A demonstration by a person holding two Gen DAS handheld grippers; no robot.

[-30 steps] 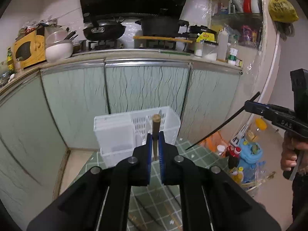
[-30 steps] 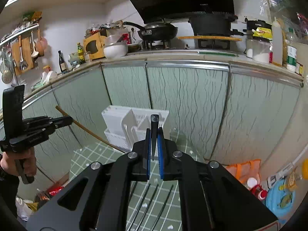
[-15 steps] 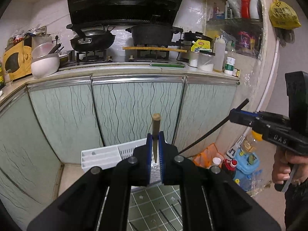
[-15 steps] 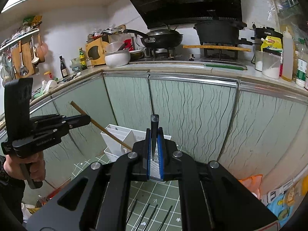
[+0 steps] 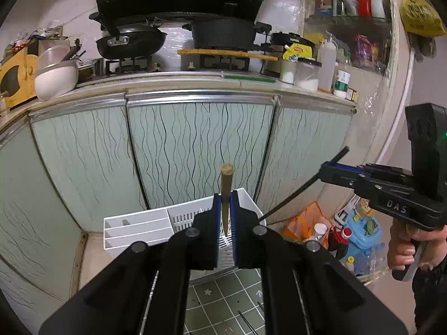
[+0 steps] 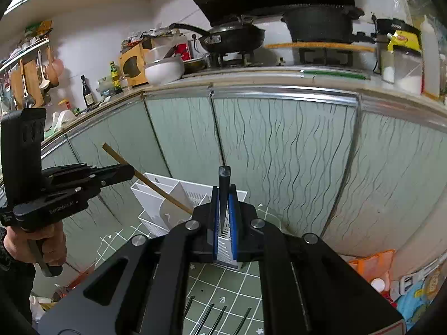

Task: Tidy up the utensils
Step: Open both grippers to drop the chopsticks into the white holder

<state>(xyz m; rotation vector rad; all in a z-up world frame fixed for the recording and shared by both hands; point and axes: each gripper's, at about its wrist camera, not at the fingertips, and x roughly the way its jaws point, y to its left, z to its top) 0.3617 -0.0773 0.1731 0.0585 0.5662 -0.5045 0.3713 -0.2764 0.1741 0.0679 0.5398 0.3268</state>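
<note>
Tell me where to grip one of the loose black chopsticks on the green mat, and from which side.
Take a black chopstick near its middle, coming from above with the jaws across its width. They lie flat and side by side with small gaps on the mat, so only a narrow top-down pinch fits. Both tools are full now: left holds a wooden chopstick, right a black one.

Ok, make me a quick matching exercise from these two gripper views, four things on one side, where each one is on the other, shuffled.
Things:
1. wooden chopstick
2. black chopstick
3. white organizer basket
4. frying pan

Places:
A. on the stove
B. in the left gripper
C. on the green grid mat
D. in the right gripper

Pairs: 1-B, 2-D, 3-C, 4-A
</note>
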